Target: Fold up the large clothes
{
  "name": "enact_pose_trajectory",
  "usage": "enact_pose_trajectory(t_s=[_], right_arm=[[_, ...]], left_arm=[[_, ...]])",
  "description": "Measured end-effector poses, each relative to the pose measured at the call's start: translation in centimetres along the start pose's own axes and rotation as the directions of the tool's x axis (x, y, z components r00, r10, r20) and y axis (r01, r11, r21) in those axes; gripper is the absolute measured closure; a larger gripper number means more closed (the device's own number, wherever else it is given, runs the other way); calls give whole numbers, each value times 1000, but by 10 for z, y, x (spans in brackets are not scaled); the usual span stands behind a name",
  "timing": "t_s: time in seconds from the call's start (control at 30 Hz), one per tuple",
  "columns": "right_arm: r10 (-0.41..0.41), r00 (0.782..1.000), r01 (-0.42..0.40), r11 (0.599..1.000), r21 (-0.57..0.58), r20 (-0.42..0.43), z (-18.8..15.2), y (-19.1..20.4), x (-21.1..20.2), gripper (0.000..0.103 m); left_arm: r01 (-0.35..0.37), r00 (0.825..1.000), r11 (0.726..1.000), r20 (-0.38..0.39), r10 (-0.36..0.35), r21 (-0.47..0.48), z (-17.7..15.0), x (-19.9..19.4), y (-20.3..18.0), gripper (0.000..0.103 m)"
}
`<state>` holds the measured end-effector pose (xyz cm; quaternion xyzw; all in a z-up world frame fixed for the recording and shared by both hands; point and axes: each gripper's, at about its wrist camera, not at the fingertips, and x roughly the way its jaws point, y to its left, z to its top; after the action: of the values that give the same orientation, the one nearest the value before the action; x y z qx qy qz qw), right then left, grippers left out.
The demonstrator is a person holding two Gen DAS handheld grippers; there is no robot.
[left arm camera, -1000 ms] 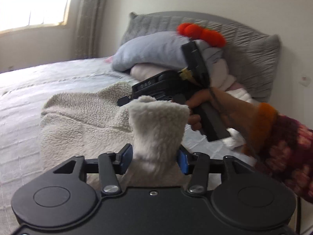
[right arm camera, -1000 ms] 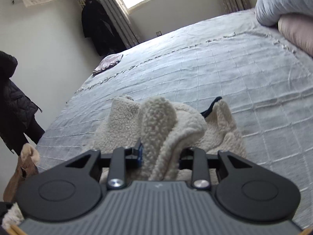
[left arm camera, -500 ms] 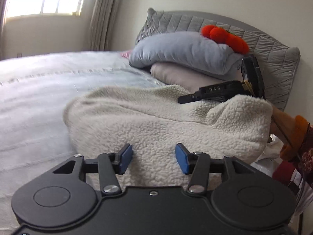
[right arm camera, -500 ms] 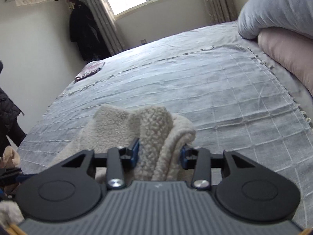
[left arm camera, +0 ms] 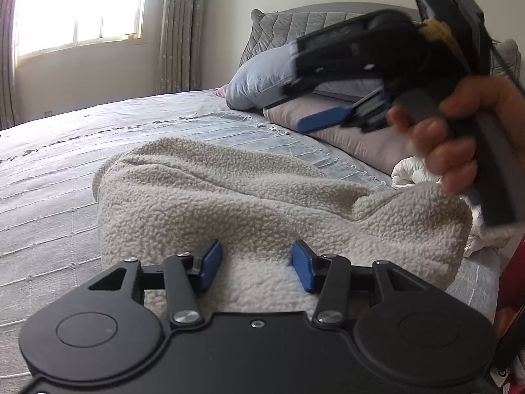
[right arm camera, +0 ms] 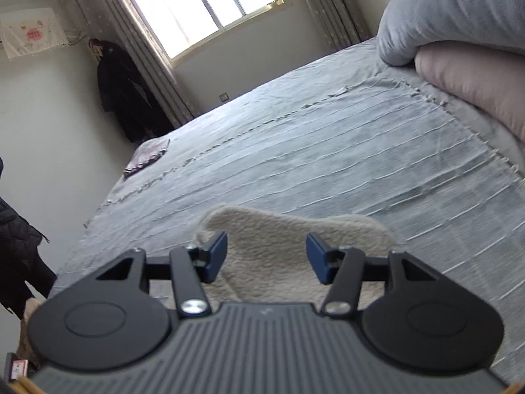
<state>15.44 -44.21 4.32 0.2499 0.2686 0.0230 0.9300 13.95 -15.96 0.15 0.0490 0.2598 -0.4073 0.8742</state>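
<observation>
A cream fleece garment lies folded over on the grey bedspread. My left gripper sits low on its near edge, and the fleece fills the gap between its blue pads, which grip it. My right gripper hangs just above the garment's other end. Its jaws are opening and nothing is pressed between them. In the left wrist view the right gripper is blurred, lifted above the fleece and held in a hand.
A blue-grey pillow lies on a pink one at the grey headboard. A white puffy garment sits at the bed's right edge. A small folded cloth lies at the far corner. A dark coat hangs by the window.
The left gripper has come down, laying its raised fleece fold flat on the pile. The right gripper has let go of the fleece it pinched, spread wider and lifted off.
</observation>
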Motion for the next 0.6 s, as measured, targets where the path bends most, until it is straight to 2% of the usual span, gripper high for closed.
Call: enact_pose_trajectory(t_s=[0.03,0.1,0.17,0.2,0.27,0.33,0.37,0.4,0.43,0.5,0.6], right_arm=[[-14,1000,14,1000,-15,7,-9,5,7,50],[-120,992,122,990,-74,31,-28,4,22,50],[-244,968,249,959,-134,54,-43,-9,32,50],[-270,961,277,948,-155,68,-53,-23,36,50],[-262,960,274,951,-147,96,-69,-46,37,50],[-229,966,242,965,-101,122,-72,-56,29,48],[-219,968,231,969,-90,118,-70,-58,25,46],[-220,969,231,968,-96,113,-68,-57,22,40],[-224,969,236,965,-114,107,-67,-55,19,29],[-250,963,263,952,-157,97,-65,-51,15,19],[-253,965,261,947,-190,64,-63,-52,10,19]], left_arm=[[2,1000,1000,-1,-2,-9,1,-2,2,56],[26,1000,999,-4,-26,-23,3,-11,8,54],[72,997,997,-6,-72,-37,6,-21,15,54],[91,996,995,-4,-92,-45,8,-25,18,54],[122,993,990,9,-122,-68,14,-34,24,53],[82,997,993,7,-81,-84,24,-39,29,52],[66,998,994,8,-65,-87,28,-40,32,45],[50,999,995,4,-50,-89,32,-39,37,38],[33,999,995,-9,-34,-93,34,-37,41,37],[7,998,993,-63,-15,-122,37,-28,54,37],[-32,990,977,-142,2,-210,35,-16,75,35]])
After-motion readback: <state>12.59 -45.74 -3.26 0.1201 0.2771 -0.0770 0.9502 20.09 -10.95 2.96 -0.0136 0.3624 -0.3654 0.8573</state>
